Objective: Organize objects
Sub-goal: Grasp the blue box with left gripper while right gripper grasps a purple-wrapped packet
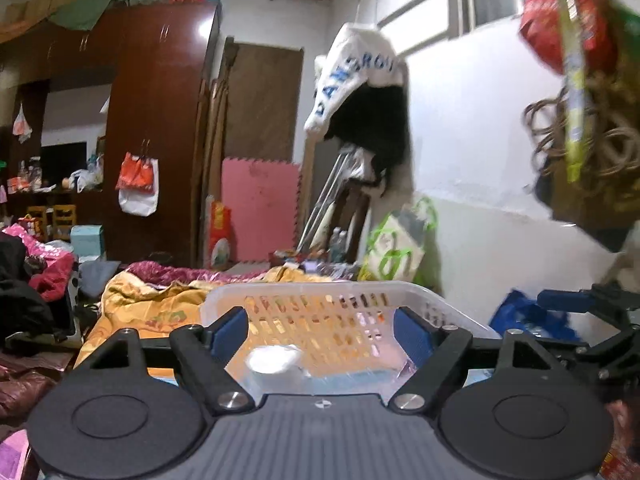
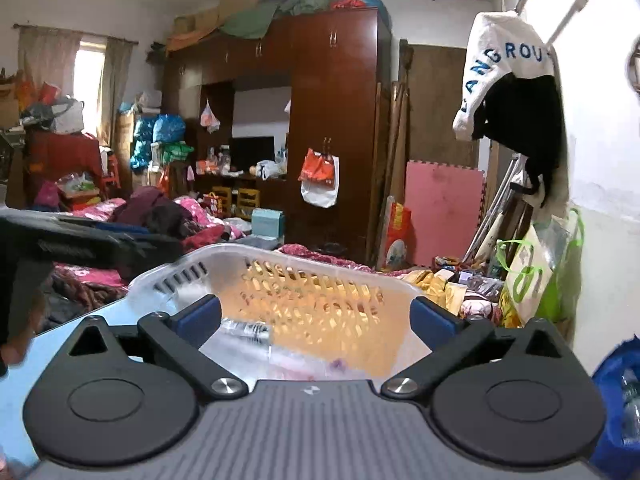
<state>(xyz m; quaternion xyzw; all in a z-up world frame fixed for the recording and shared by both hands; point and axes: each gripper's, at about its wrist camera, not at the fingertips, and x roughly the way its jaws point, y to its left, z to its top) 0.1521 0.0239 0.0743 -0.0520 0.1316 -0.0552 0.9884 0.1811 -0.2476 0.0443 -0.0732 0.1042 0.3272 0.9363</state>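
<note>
Both grippers hovered spread and empty at the white basket

The left gripper [image 1: 320, 330] and right gripper [image 2: 316, 318] gaped apart; the basket [image 1: 320, 294] sat lower centre, a blurred white item [image 1: 274, 359] inside; a hasty reach risked tipping its light wall

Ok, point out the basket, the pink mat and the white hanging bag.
basket [image 1: 320, 292], left wrist view, far rim.
pink mat [image 2: 444, 212], right wrist view, its middle.
white bag [image 2: 320, 192], right wrist view, lower white part.

One white basket [image 1: 320, 304], two claws, one pink mat [image 1: 260, 210].
</note>
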